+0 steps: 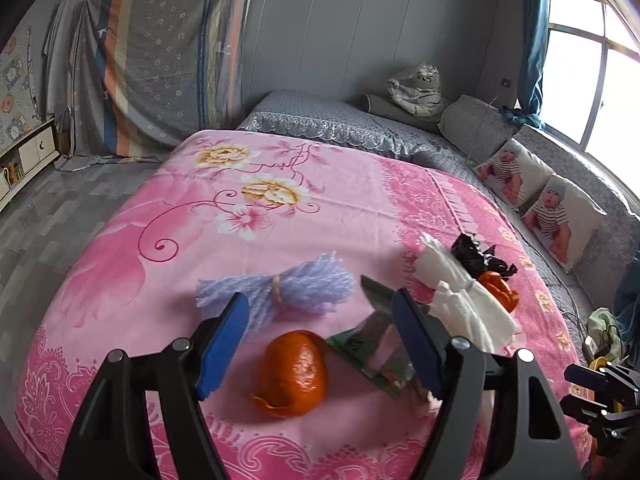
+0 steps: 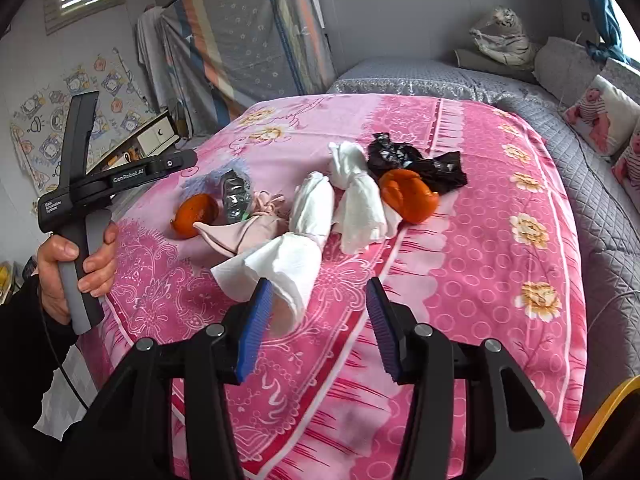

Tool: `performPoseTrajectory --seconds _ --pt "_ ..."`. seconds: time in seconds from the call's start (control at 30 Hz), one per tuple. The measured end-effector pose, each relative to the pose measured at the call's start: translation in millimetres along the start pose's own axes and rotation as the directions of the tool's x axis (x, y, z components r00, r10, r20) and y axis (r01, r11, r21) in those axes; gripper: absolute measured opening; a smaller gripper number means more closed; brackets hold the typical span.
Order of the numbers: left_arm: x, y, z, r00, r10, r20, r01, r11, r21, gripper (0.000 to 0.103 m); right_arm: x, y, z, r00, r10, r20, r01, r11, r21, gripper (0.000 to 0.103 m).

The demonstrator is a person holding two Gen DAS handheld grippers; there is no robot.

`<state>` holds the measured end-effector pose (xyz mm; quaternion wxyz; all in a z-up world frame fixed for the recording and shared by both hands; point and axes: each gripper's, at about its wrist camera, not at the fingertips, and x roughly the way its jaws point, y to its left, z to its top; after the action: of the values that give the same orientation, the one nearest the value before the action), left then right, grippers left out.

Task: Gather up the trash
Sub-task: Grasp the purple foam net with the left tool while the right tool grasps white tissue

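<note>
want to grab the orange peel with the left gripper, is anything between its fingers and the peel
Nothing visible does. The left gripper is open, and the orange peel lies on the pink sheet in the gap between its fingers. A foil wrapper sits beside the peel, against the right finger.

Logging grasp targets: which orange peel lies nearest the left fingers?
The orange peel between the open left fingers; the other orange peel lies beside the black bag.

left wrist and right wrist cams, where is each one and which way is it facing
Left wrist: rides the left gripper, faces across the pink bedspread at an orange peel; its blue fingers show.
Right wrist: rides the right gripper, faces the tissues; its fingers and the left hand show.
Shared: bedspread, peel, tissues, black bag.
</note>
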<state>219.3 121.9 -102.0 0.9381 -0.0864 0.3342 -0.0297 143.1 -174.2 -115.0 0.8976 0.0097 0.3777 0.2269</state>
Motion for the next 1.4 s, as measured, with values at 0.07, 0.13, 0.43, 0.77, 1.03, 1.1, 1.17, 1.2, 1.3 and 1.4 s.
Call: performPoseTrajectory --seconds 0.07,0.13,0.43,0.77,1.03,1.1,1.17,1.2,1.3,1.4 --pt "6.4 11.6 1.6 1.0 0.001 -0.009 -0.002 1.0 -0.013 0.071 7.8 6.8 2.2 1.0 0.01 -0.015 -0.01 1.0 -0.011 0.046" --pt "11.0 19.3 2.4 1.0 -0.003 -0.013 0.003 1.0 -0.016 0.071 14.0 11.4 4.5 0.999 0.019 -0.031 -0.019 1.0 -0.019 0.047" --pt "45.2 30.9 15.4 0.994 -0.093 -0.06 0.097 0.993 0.07 0.071 40.6 23.3 13.6 0.996 0.035 -0.087 -0.038 0.999 -0.035 0.052" --pt "81.2 27.0 25.0 0.965 -0.192 -0.181 0.225 0.956 0.186 0.071 61.1 29.9 18.1 0.991 0.04 -0.131 -0.045 0.998 -0.041 0.053" --pt "99.0 10.0 21.6 0.952 -0.191 -0.238 0.257 0.921 0.291 0.071 73.8 22.1 18.2 0.987 0.04 -0.156 -0.043 0.999 -0.013 0.053" --pt "104.7 6.9 20.5 0.95 -0.184 -0.252 0.257 0.918 0.301 0.07 76.7 22.2 17.0 0.986 0.041 -0.163 -0.044 0.999 -0.014 0.052" --pt "107.3 6.6 20.1 0.95 -0.183 -0.252 0.257 0.918 0.303 0.068 77.5 22.2 16.5 0.986 0.042 -0.161 -0.045 0.999 -0.015 0.051" --pt "108.3 7.3 19.8 0.95 -0.182 -0.255 0.256 0.919 0.298 0.063 77.9 21.5 16.5 0.986 0.045 -0.161 -0.048 0.999 -0.012 0.051" --pt "110.8 10.2 19.4 0.953 -0.163 -0.255 0.238 0.925 0.296 0.054 78.7 18.4 16.3 0.986 0.044 -0.164 -0.045 0.999 -0.003 0.043" --pt "112.0 12.3 19.9 0.958 -0.138 -0.25 0.212 0.932 0.295 0.042 79.6 14.4 16.1 0.985 0.043 -0.165 -0.042 0.999 0.01 0.035"
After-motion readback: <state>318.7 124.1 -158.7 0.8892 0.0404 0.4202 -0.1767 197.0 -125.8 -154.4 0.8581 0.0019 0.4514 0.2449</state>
